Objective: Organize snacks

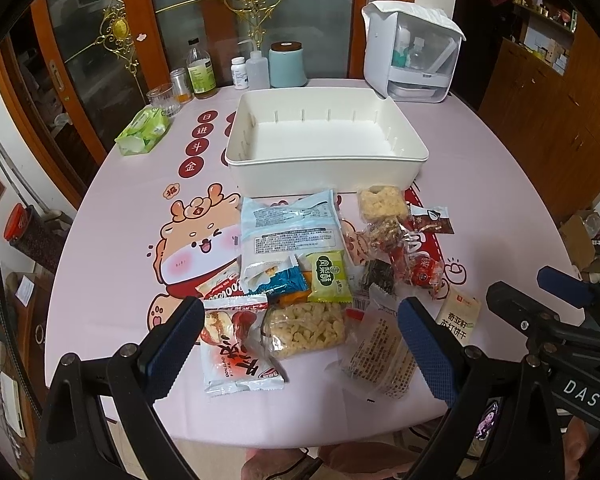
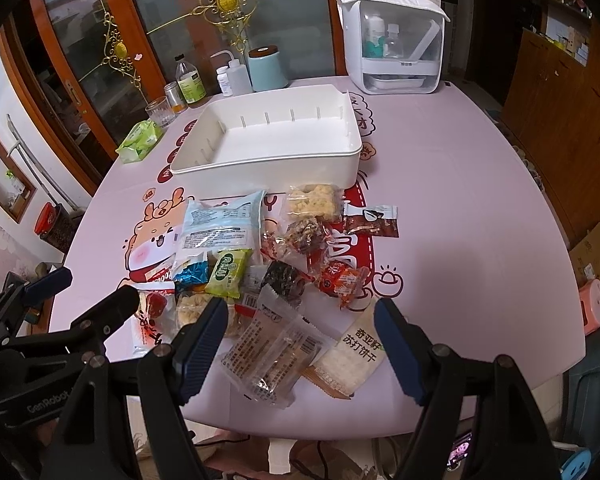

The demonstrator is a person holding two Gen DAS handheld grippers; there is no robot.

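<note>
Both tongs, left tongs and right tongs, hang apart and empty over the bench's near edge. The snacks lie heaped from that edge toward the middle; the bin stands empty behind them, toward the far edge. Judging from this, take a loose packet on top first, such as the clear cracker pack, pinching its flat body, not the crinkly seal. Packets underneath are partly covered, and small print is unreadable.
</note>
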